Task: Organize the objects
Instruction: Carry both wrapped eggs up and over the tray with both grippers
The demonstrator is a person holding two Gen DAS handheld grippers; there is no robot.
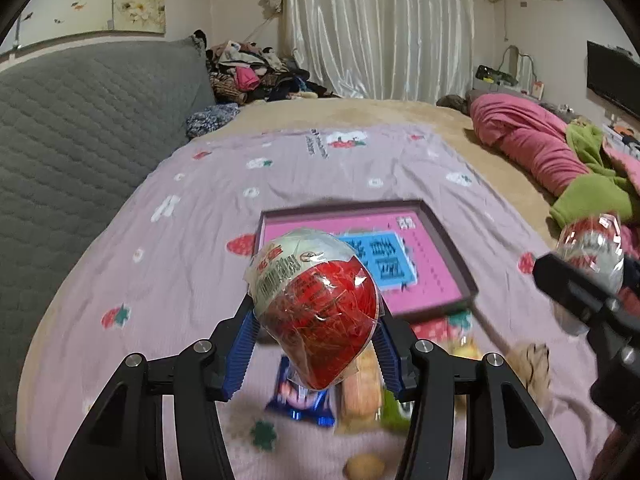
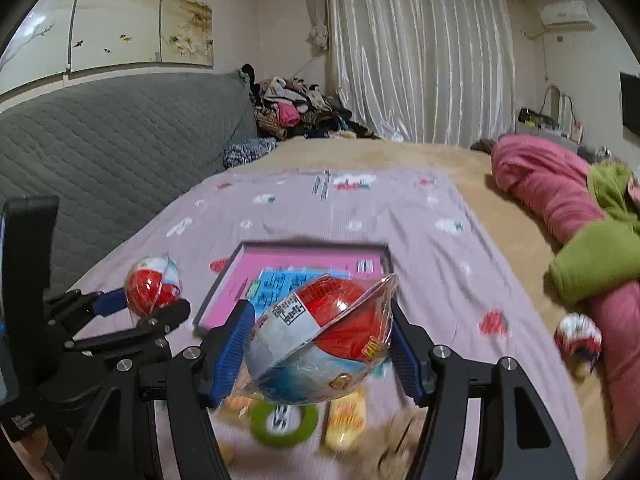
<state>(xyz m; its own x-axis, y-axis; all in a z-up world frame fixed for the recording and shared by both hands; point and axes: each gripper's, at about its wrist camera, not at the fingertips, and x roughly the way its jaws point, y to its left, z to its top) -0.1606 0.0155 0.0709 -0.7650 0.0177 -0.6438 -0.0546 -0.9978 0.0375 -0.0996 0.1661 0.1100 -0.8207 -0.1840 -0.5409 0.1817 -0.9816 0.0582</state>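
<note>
Left gripper and right gripper each clamp wrapped egg; tray, frame centre, unfilled; snacks below remain.

Soft, even indoor light is seen, with faint shadows. Glare is caught on the curtain. Snacks beneath the grippers are motion-blurred. Edges are bent and vignetted by fisheye distortion.

Wrapped red-and-white eggs: three — one at 6 o'clock, one at 9 o'clock, one at 4 o'clock. Pink-lined tray: one, centre. Green ring: one, 6 o'clock. Yellow packet: one. Blue packet: one. Remaining blurred items: uncountable.
</note>
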